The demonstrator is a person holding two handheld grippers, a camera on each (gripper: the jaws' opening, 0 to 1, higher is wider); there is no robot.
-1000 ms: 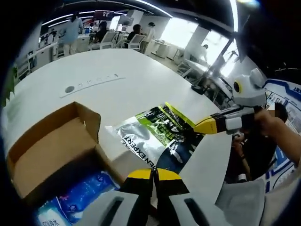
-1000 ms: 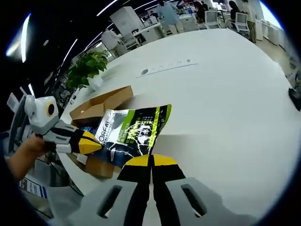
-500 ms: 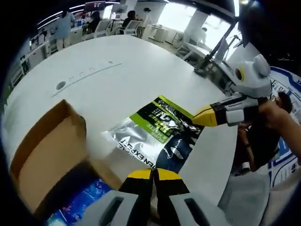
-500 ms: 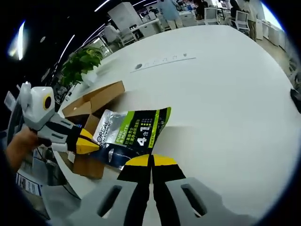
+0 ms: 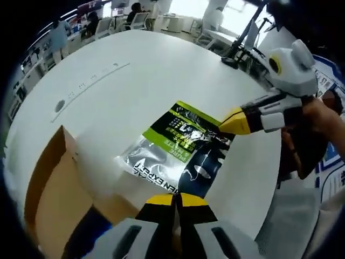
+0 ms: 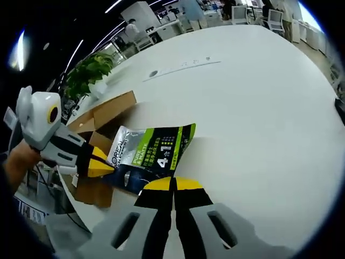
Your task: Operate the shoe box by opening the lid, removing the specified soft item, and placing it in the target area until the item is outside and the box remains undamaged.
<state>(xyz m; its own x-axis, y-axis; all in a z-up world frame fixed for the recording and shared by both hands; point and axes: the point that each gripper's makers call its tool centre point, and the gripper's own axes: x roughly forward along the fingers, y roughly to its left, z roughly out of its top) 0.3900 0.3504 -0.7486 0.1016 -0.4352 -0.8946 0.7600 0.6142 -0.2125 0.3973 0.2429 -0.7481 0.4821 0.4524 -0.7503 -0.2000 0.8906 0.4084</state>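
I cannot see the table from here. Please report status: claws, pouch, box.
Both claws shut on the pouch: left claw one edge, right claw the other. Pouch out, low over the white table. Box open beside it. Nothing blocking.

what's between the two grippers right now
The green, silver and black pouch spans the gap between the left gripper and right gripper, lying on the white table in the left gripper view.

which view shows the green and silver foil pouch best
The left gripper view: the green and silver foil pouch lies flat on the white table with its whole face open to view. In the right gripper view the pouch is foreshortened, its near edge behind the right gripper.
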